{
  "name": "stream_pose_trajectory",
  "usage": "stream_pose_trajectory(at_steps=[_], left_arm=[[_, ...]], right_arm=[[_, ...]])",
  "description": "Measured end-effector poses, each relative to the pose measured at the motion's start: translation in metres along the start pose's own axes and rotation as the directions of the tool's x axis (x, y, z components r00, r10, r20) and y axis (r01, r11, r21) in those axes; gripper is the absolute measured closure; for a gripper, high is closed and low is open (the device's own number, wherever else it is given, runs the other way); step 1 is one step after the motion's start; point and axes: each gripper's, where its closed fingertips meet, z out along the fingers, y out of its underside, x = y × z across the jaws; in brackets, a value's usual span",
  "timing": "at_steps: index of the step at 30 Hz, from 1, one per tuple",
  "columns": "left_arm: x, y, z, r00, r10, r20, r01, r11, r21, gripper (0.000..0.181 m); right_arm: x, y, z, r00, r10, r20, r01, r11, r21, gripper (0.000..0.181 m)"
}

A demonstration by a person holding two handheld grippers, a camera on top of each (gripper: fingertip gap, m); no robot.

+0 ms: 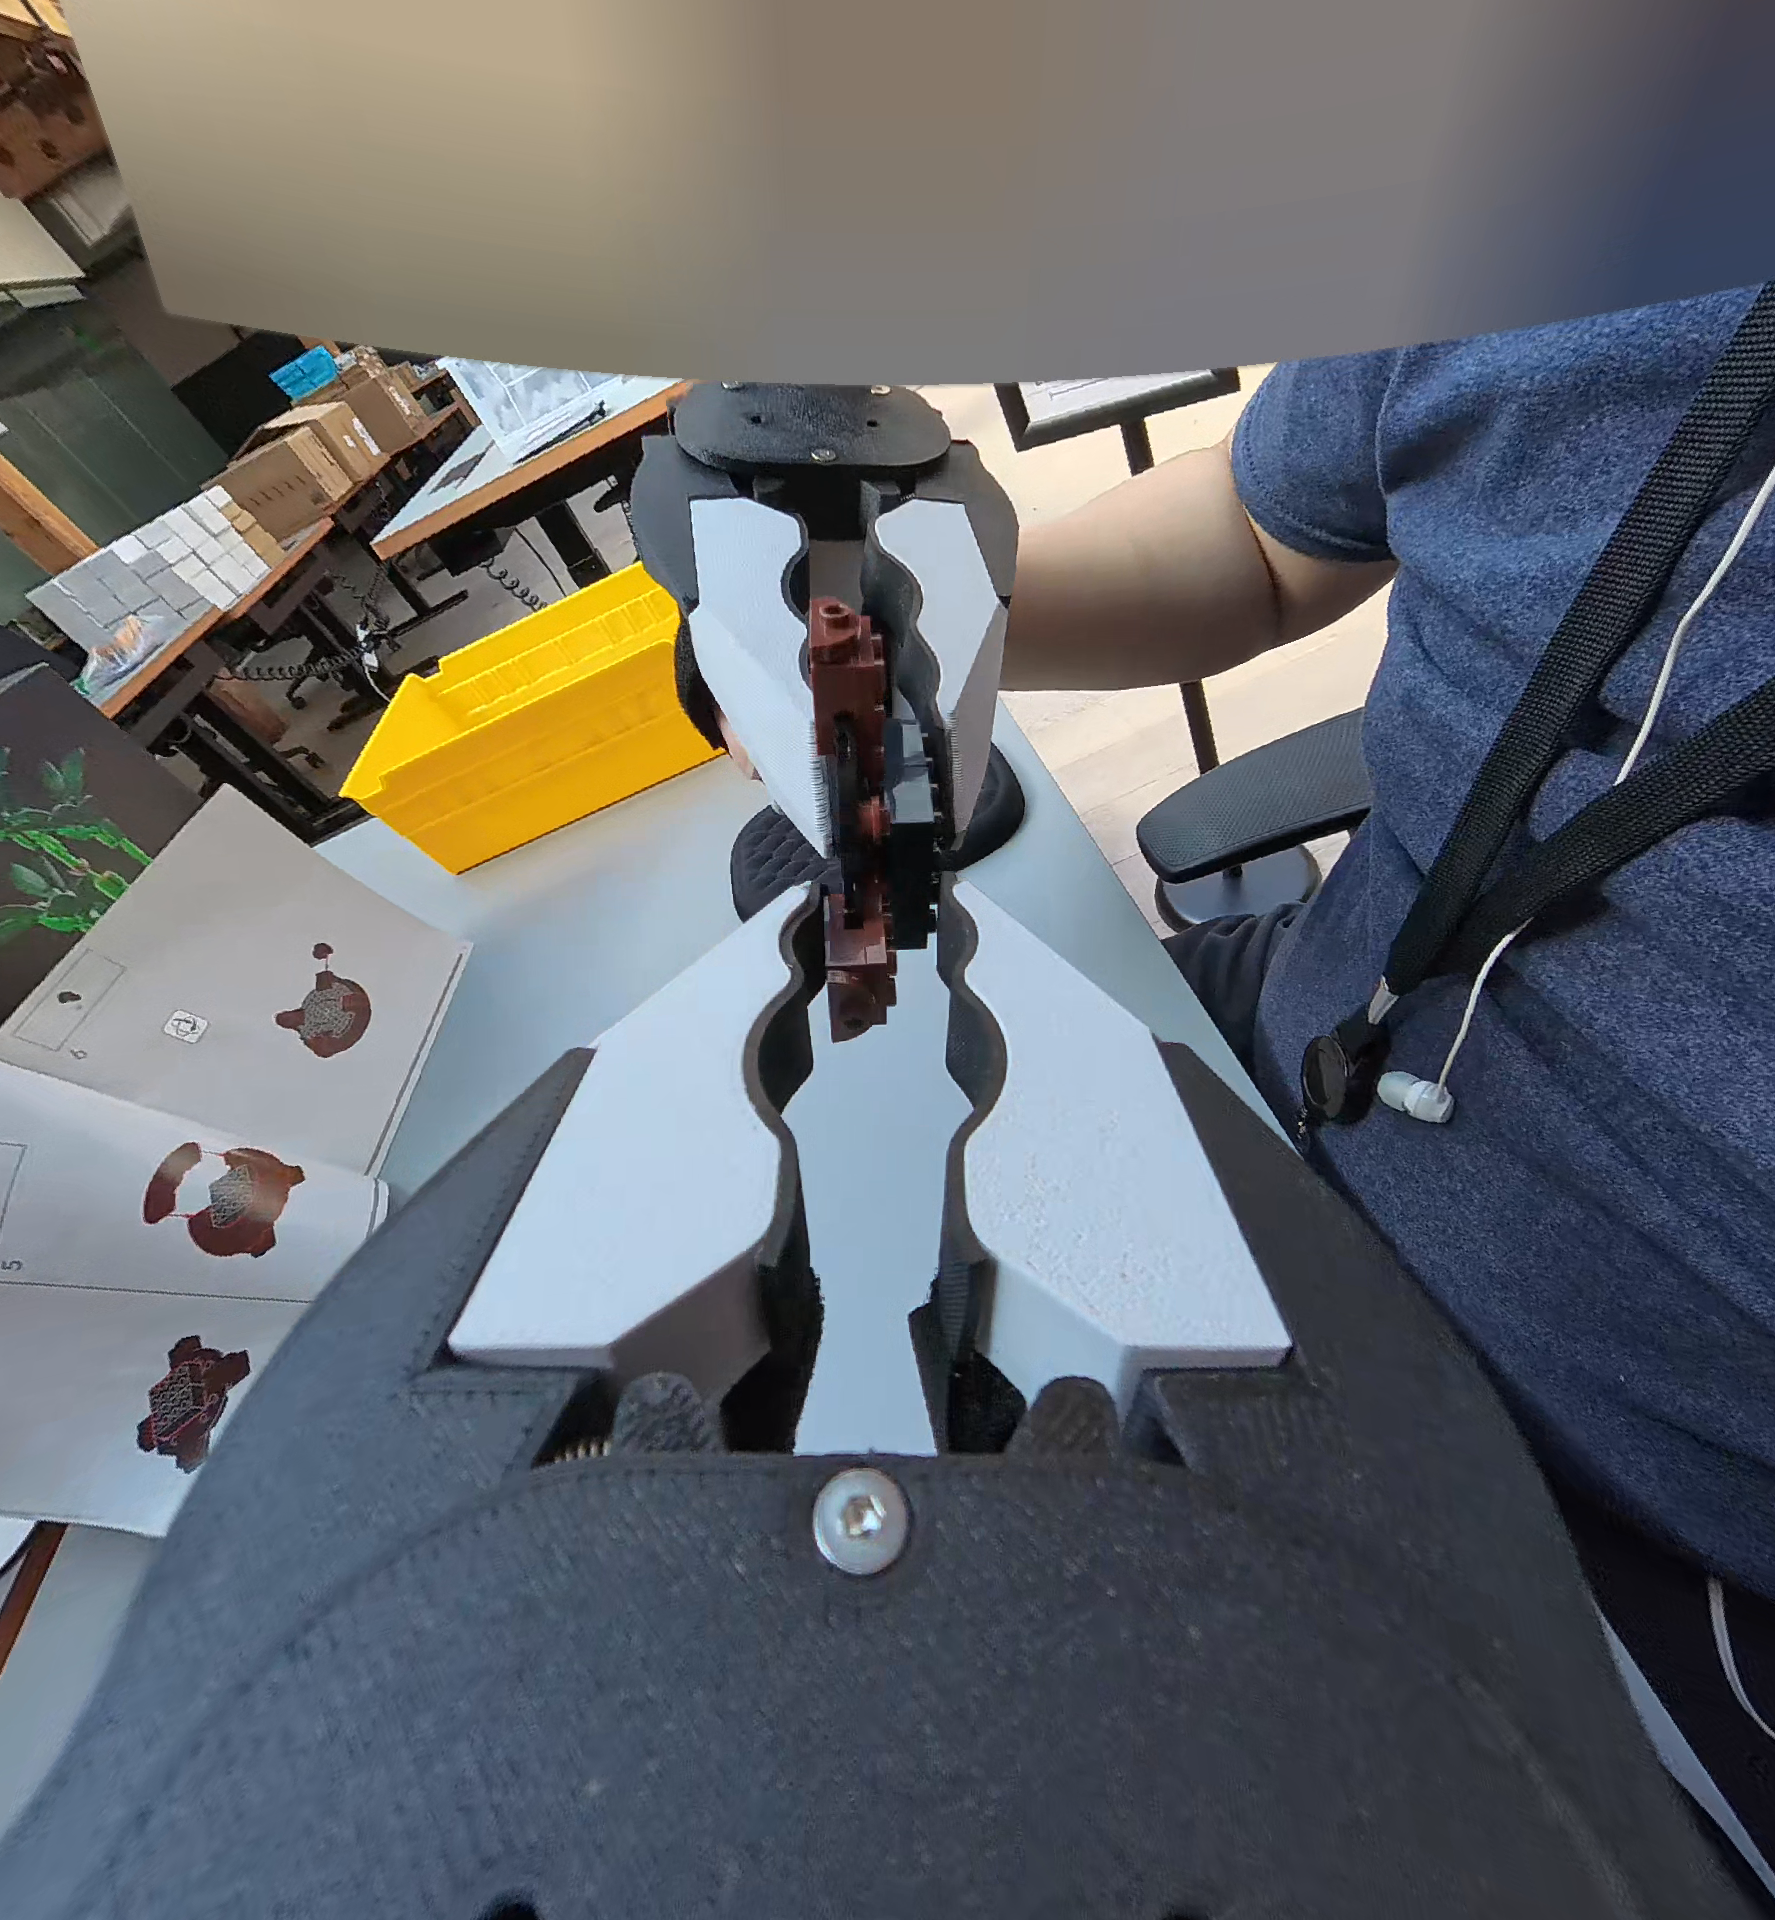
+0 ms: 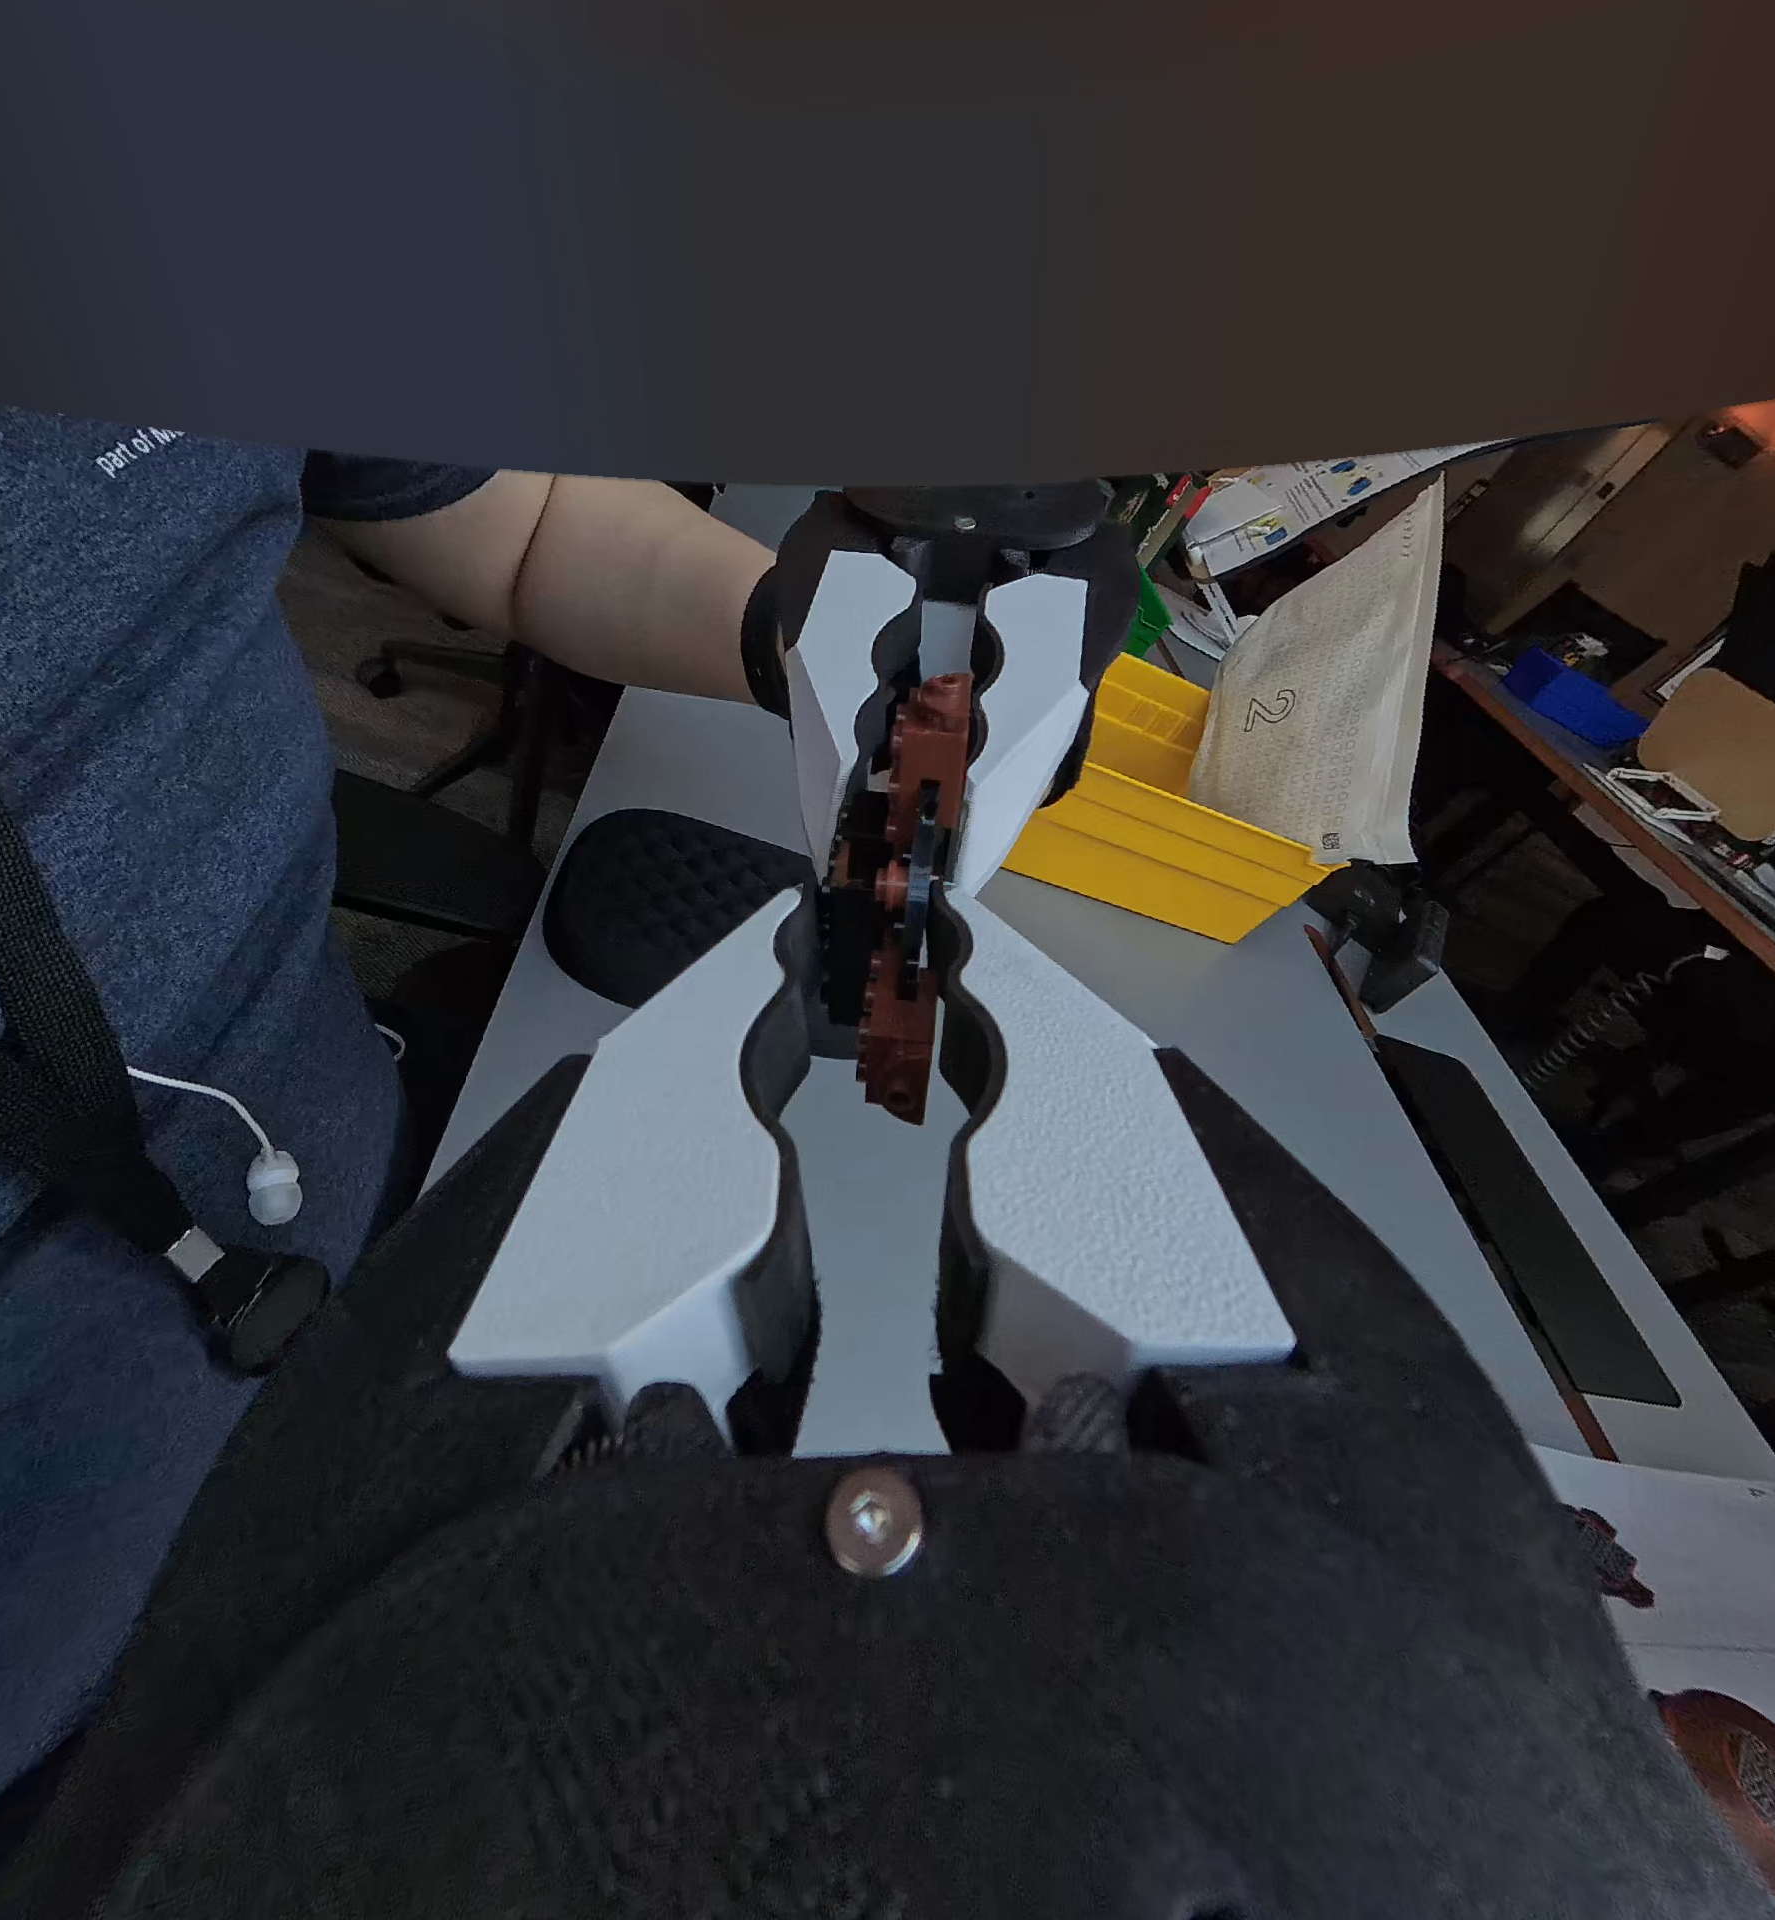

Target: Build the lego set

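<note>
A flat brown and black lego assembly [image 1: 847,675] is held edge-on in the air above the grey table [image 1: 571,925], between my two grippers, which face each other tip to tip. My left gripper [image 1: 875,909] is shut on its near end. My right gripper [image 1: 878,831] comes from the far side and is shut on its other end. In the right wrist view the right gripper [image 2: 875,925] clamps the assembly [image 2: 904,1049] near its lower end, and the left gripper [image 2: 893,831] grips it from the far side. The fingers hide the middle of the assembly.
A yellow bin [image 1: 540,727] stands on the table behind the grippers; it also shows in the right wrist view [image 2: 1163,842] with a white numbered bag [image 2: 1319,707] leaning on it. An open instruction booklet [image 1: 239,1049] lies at the left. A person in a blue shirt [image 1: 1589,935] sits close by, next to a chair armrest [image 1: 1257,790]. Left and right tips are no more than a few centimetres apart.
</note>
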Motion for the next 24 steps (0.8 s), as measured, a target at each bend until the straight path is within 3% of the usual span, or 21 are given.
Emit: stream_pose_trajectory(at_steps=[2, 4, 6, 10, 16, 18, 24], left_arm=[[-0.001, -0.001, 0.000, 1.000, 0.015, 0.018, -0.015, 1.000, 0.004, 0.163], [-0.002, 0.000, -0.001, 0.999, 0.031, 0.034, -0.031, 1.000, -0.004, 0.163], [-0.004, 0.000, -0.004, 0.998, 0.031, 0.048, -0.031, 0.999, -0.007, 0.163], [-0.006, -0.002, -0.008, 0.998, 0.035, 0.060, -0.035, 0.999, -0.005, 0.164], [0.005, -0.005, -0.004, 0.977, 0.204, 0.060, -0.200, 0.977, -0.076, 0.166], [0.008, -0.003, -0.003, 0.975, 0.218, 0.041, -0.213, 0.972, -0.094, 0.166], [0.005, -0.003, -0.008, 0.977, 0.199, 0.081, -0.194, 0.979, -0.064, 0.163]], right_arm=[[0.004, -0.001, -0.001, 0.999, 0.023, -0.032, -0.022, 0.999, 0.030, 0.158], [0.012, -0.003, -0.006, 0.994, 0.005, -0.106, 0.000, 0.999, 0.051, 0.137], [0.011, -0.003, -0.013, 0.993, -0.009, -0.114, 0.015, 0.999, 0.052, 0.153], [0.014, 0.001, -0.022, 0.991, -0.009, -0.136, 0.014, 0.999, 0.039, 0.155], [0.008, 0.009, -0.015, 0.975, -0.168, -0.143, 0.164, 0.986, -0.041, 0.154], [0.009, 0.010, -0.015, 0.958, -0.241, -0.153, 0.231, 0.969, -0.083, 0.167], [0.005, 0.006, -0.015, 0.952, -0.272, -0.142, 0.259, 0.960, -0.106, 0.170]])
